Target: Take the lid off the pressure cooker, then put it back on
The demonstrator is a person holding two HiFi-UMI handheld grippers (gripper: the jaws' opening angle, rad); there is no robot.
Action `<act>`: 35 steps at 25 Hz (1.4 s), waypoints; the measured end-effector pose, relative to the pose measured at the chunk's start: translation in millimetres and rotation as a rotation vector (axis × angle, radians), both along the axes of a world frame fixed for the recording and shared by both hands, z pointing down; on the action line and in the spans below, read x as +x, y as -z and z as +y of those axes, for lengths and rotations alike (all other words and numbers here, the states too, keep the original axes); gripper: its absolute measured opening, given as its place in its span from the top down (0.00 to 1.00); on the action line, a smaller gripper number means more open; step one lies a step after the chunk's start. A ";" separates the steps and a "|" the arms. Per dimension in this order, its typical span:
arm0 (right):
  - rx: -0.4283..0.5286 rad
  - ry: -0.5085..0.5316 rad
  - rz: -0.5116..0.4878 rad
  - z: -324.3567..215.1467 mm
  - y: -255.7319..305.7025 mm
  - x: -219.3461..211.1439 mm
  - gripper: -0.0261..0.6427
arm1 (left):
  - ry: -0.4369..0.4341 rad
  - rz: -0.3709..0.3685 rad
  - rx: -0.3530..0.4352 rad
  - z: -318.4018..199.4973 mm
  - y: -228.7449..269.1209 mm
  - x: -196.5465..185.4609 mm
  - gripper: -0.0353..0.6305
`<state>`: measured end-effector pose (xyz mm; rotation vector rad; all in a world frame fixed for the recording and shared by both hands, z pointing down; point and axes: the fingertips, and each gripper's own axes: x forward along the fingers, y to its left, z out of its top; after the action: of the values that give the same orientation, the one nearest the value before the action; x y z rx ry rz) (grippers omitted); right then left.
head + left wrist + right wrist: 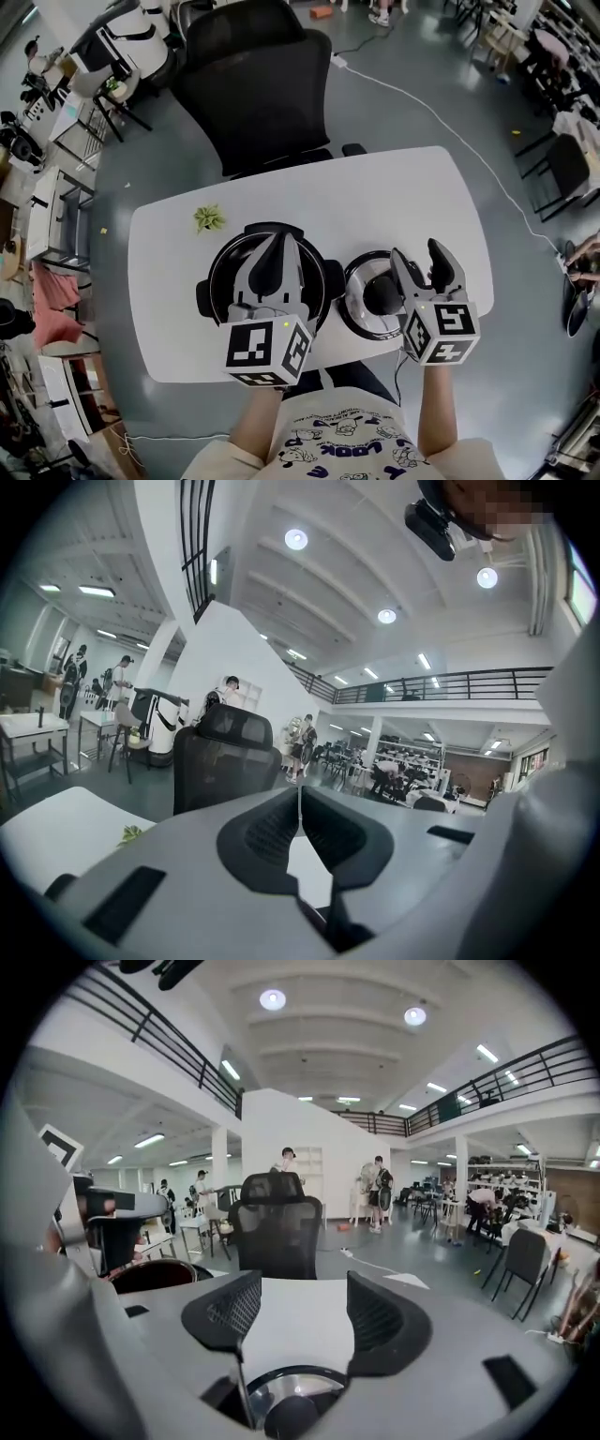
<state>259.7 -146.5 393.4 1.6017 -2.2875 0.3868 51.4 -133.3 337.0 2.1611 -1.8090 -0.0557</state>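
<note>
Your table (pixel 403 187) has bare room behind the pot (pixel 217 272) and the lid (pixel 354 281), out to the far edge by the chair (pixel 253 84). The pot stands open left of centre. The lid lies flat just right of it, knob up, near the front edge. Your right gripper (pixel 417 251) hangs above the lid, jaws wide apart and empty, the knob below them. Your left gripper (pixel 278 239) is over the pot, jaws together and holding nothing.

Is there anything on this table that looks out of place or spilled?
Nothing is spilled or damaged. The lid lies flat on the table, beside the open pressure cooker, not on it. A small green leafy scrap lies loose near the cooker.
</note>
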 end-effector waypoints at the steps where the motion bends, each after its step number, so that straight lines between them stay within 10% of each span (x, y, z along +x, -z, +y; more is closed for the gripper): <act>1: 0.030 -0.004 0.000 -0.2 9.6 -0.1 0.52 | 0.000 -0.005 0.014 -0.3 4.8 -0.3 0.91; 15: 0.344 -0.094 -0.025 14.6 116.4 3.0 0.80 | 0.003 -0.082 0.192 7.5 74.3 1.8 0.91; 35: 0.434 -0.168 -0.066 33.3 149.0 7.1 0.94 | -0.011 -0.111 0.303 24.7 109.4 3.1 0.92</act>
<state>266.8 -113.2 244.4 2.0200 -2.4117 -0.0276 54.5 -108.6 227.6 2.4224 -1.9576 -0.2246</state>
